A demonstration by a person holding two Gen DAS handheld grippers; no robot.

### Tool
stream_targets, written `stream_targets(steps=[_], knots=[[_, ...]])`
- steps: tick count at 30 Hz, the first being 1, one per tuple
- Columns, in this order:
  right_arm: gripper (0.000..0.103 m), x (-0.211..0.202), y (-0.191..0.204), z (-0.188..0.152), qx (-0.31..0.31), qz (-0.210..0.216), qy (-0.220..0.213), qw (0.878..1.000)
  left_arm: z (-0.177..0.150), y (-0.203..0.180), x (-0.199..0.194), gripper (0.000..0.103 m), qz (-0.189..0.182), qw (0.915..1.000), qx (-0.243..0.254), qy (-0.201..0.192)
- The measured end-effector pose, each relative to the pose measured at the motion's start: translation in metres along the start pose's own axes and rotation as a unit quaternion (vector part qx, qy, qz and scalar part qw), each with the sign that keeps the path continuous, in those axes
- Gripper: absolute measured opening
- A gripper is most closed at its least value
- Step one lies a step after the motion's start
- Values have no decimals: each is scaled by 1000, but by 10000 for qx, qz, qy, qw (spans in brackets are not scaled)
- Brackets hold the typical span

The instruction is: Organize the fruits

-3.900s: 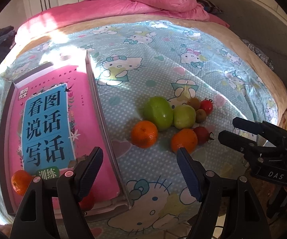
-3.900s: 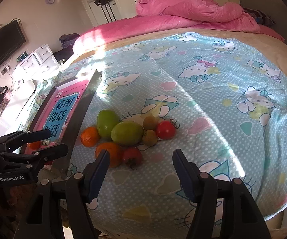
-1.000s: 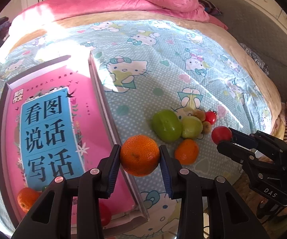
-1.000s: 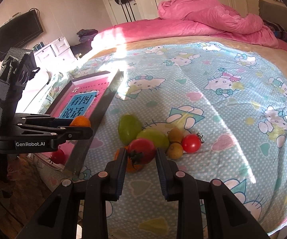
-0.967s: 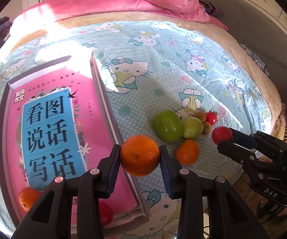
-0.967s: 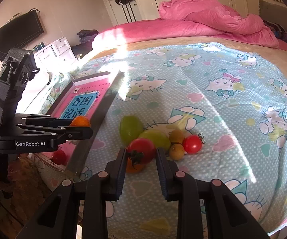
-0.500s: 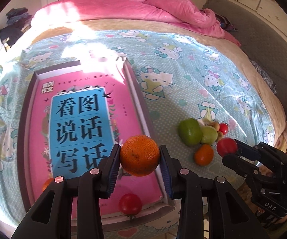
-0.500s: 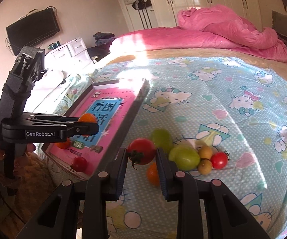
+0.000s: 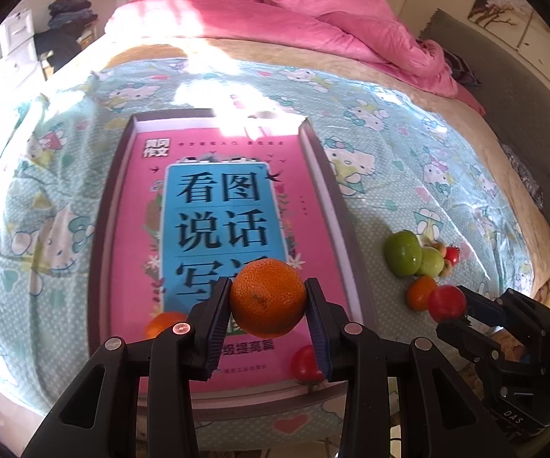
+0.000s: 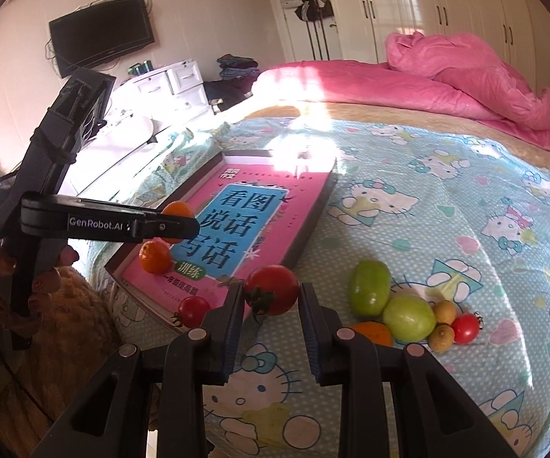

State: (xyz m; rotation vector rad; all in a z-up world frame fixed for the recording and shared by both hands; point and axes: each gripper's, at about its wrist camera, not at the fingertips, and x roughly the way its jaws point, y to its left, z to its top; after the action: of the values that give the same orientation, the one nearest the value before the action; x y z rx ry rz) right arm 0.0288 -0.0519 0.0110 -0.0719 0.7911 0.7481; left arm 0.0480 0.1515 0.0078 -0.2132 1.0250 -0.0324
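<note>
My left tongs pinch an orange between both pads, holding it above the near end of the tray, which lies on the bed with a pink book filling its floor. On that book, at about 8 o'clock from the held orange, a second orange lies partly hidden behind the left finger, and at about 5 o'clock a small tomato sits near the tray's near rim. My right tongs grip a larger tomato, stem to the left, held in the air just past the tray's near right corner; in the left camera this same tomato shows at 3 o'clock, at the tips of the other tool. The remaining fruit is a cluster on the sheet well right of the tray: a dark green fruit touching a paler green one, a third orange just in front of them, two small brown fruits and a cherry tomato at the cluster's 3 o'clock edge. A pink duvet is heaped at the far end of the bed.
</note>
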Motion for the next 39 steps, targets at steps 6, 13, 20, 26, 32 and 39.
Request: stream_targets(steps=[6,13,20,26,32,39], knots=[[30,3,19,2,-310,79,-29,9995,-6,15,-5,39,70,9999,-141,-8],[30,12,34,1,-519,175,46,9985,-16,25,-6,39,124,9998,-174,62],[30,21,42,-1,-589,252,162,9978,-26,25,0,39,139,9995,-102,271],[30,29,44,-3,-592,304,294,9973,-32,16,8,40,159,9988,77,458],[30,39,45,-5,-594,274,416,9970,-38,8,20,40,169,9972,172,706],[30,51,43,-5,-528,240,570,9967,-42,11,29,40,215,9960,147,851]])
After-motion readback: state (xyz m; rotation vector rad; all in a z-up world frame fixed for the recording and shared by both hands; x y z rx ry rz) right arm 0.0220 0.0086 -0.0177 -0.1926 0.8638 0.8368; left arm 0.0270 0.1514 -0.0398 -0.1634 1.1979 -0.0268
